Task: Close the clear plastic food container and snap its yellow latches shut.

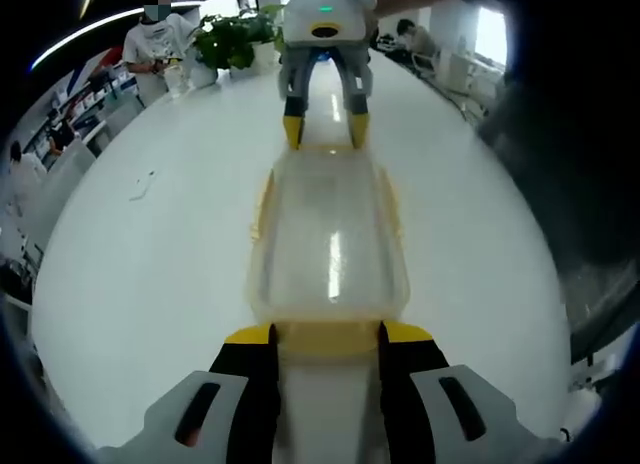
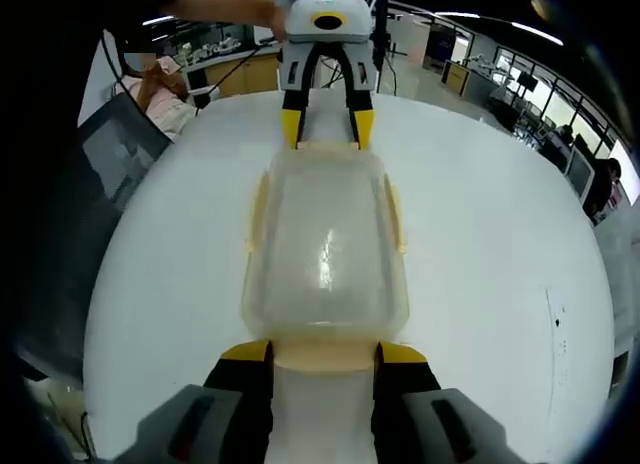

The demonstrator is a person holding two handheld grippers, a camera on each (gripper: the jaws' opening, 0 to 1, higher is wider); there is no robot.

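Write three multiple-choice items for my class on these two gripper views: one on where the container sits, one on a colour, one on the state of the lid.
1. The container sits
A. between the two grippers
B. on the floor
C. beside a sink

2. The latches are
A. red
B. yellow
C. blue

3. The lid is
A. missing
B. standing upright
C. lying on top of the container

Key: 1 A, the left gripper and right gripper face each other at its two ends on the white table; 2 B, the end flaps look yellow; 3 C, the lid covers it.
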